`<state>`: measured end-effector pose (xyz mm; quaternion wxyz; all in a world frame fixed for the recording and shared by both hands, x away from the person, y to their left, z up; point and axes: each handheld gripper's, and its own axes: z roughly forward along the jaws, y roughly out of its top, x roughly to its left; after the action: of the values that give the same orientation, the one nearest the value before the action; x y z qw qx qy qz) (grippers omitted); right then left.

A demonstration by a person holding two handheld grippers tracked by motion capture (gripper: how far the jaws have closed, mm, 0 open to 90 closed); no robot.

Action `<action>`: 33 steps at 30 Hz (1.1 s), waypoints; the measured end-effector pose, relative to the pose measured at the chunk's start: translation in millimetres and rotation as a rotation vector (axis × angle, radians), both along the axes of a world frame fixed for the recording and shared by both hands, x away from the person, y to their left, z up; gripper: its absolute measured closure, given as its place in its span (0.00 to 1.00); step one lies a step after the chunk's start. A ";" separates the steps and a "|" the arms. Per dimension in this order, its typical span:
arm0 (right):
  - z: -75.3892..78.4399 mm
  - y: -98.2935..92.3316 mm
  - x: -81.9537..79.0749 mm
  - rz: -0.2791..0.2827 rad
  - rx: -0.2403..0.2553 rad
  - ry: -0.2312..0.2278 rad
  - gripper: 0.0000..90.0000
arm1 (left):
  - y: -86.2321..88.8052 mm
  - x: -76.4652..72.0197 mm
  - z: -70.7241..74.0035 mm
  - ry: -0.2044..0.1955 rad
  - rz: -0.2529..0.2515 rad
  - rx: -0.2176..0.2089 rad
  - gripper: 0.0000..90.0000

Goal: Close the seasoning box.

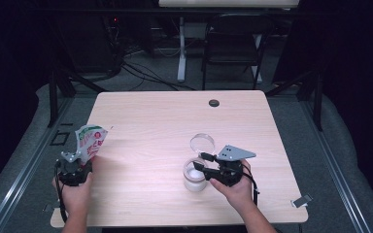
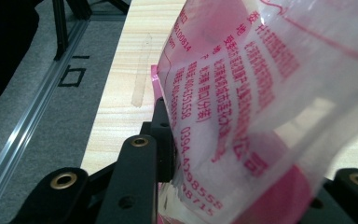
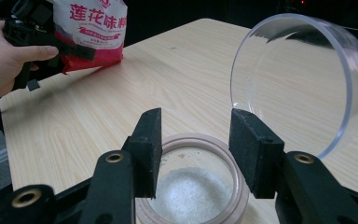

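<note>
A red and white bag point(image 1: 91, 138) printed with red characters stands up at the table's front left edge. My left gripper point(image 1: 82, 158) is shut on its lower part. In the left gripper view the bag point(image 2: 242, 84) sits between the jaws, with the left pad point(image 2: 164, 135) against it and the right pad hidden behind the film. A clear jar point(image 1: 194, 180) holding white grains stands front centre, with its clear round lid point(image 1: 202, 143) tipped up behind it. My right gripper point(image 1: 200, 161) hovers open over the jar's mouth point(image 3: 200, 139), nothing between its pads, with the lid point(image 3: 303, 79) just beyond its right jaw.
The wooden table point(image 1: 165, 121) has a small black disc point(image 1: 214, 103) near its far edge. A metal clip point(image 1: 302, 200) hangs at the front right corner. Beyond the table are a dark chair point(image 1: 233, 43) and floor cables.
</note>
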<state>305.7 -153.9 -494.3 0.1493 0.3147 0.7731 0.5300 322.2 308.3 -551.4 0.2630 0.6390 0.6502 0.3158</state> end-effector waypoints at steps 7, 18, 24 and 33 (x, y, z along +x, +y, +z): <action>-0.2 0.0 0.0 -0.003 0.000 -0.001 0.60 | -7.9 -0.6 2.3 -0.023 -0.020 0.010 0.55; -0.7 0.5 -0.1 -0.002 -0.004 -0.001 0.59 | -23.2 -2.4 7.9 -0.053 -0.071 0.032 0.36; -0.8 0.3 0.3 -0.001 -0.006 0.001 0.59 | -31.0 -4.5 12.5 -0.077 -0.121 0.008 0.36; -1.0 0.6 0.1 -0.002 -0.008 0.001 0.59 | -45.9 -8.4 17.8 -0.092 -0.188 0.015 0.36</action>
<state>305.7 -153.3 -495.2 0.1508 0.3151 0.7750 0.5266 313.9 262.4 -533.6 0.3163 0.6841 0.5719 0.3238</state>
